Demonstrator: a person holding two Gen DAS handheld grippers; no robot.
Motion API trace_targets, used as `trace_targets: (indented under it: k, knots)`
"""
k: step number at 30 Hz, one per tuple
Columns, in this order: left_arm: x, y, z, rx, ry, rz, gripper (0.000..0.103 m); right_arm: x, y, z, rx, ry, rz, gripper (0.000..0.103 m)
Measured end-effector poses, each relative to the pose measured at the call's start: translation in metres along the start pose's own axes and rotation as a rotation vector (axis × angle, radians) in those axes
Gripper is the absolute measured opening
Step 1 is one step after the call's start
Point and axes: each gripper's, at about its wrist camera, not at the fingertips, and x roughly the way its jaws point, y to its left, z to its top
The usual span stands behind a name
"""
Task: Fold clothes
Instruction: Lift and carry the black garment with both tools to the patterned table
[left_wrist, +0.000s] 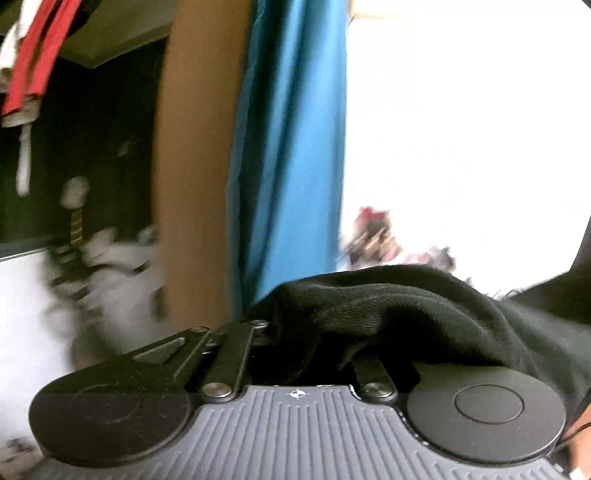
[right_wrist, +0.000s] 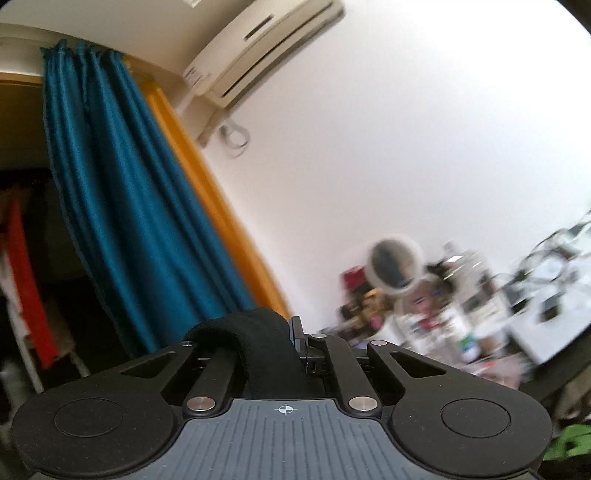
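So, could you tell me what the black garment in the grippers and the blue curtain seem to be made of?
Black garment: likely a matte cotton-type weave; fine diagonal ribs show, and it bunches thickly. Blue curtain: a thinner woven cloth with a faint sheen, hanging in long soft pleats; the fibre cannot be told.

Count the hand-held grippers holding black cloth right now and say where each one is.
2. The left hand-held gripper has the black garment bunched over its fingers; the right hand-held gripper is shut on a black fabric band. Whether both hold one garment is hidden.
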Motion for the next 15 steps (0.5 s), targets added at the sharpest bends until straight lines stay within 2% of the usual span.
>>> trace_targets:
  k: [3, 6, 9, 15]
  knots:
    - [-0.008, -0.033, 0.014, -0.034, -0.074, -0.154, 0.008, -0.039, 0.001, 0.014, 0.008, -0.079, -0.071, 0.006]
    - [-0.005, -0.059, 0.02, -0.053, -0.113, -0.316, 0.008, -0.086, 0.004, 0.029, -0.025, -0.162, -0.156, 0.006]
    - [-0.001, -0.091, 0.019, -0.08, -0.113, -0.463, 0.008, -0.134, 0.007, 0.044, -0.068, -0.24, -0.246, 0.006]
    - [-0.002, -0.185, 0.015, -0.05, -0.057, -0.672, 0.008, -0.233, -0.006, 0.072, -0.115, -0.362, -0.427, 0.006]
